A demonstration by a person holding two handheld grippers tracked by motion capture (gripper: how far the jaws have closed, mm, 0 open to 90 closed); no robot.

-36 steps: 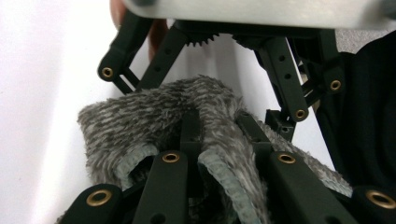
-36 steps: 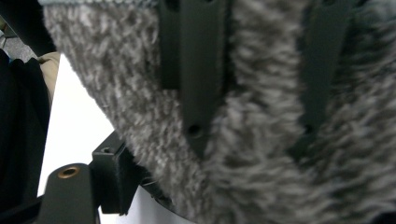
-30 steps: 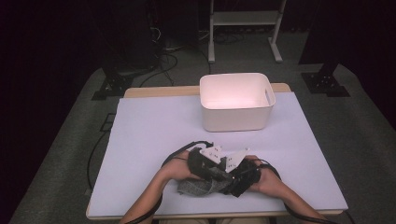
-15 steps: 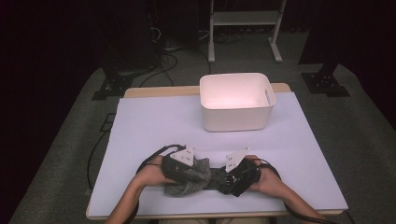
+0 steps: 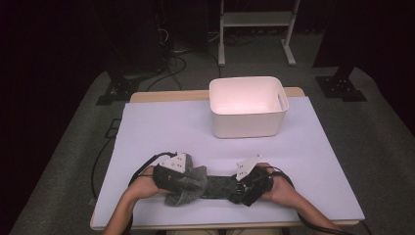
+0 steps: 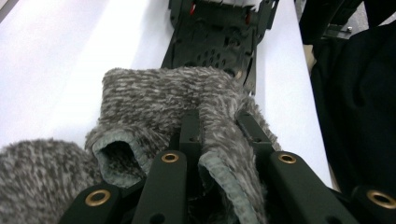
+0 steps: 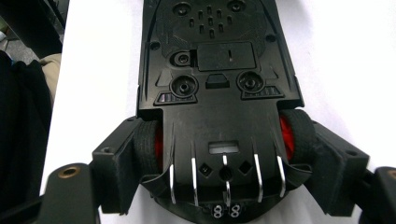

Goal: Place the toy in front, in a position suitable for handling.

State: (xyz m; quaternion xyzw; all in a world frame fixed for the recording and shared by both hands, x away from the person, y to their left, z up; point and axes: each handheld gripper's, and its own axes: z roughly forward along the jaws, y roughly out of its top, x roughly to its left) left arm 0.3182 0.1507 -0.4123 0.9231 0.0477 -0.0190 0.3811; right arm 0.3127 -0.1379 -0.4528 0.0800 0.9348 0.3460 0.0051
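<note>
Grey fleece sock (image 6: 177,100) pinched in my left jaws should slide squarely over the toy car (image 7: 219,70) my right jaws clamp.

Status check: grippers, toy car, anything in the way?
Left gripper shut on grey fuzzy sock. Right gripper clamped across upside-down toy car at its wheels. White bin far side, path clear.

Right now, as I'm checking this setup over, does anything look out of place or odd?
Yes: the toy car lies belly-up on the table, its underside and wheels facing the camera. The right tongs clamp its wheels, while the left tongs hold a fuzzy grey sock bunched against its other end. The white bin sits upright.
</note>
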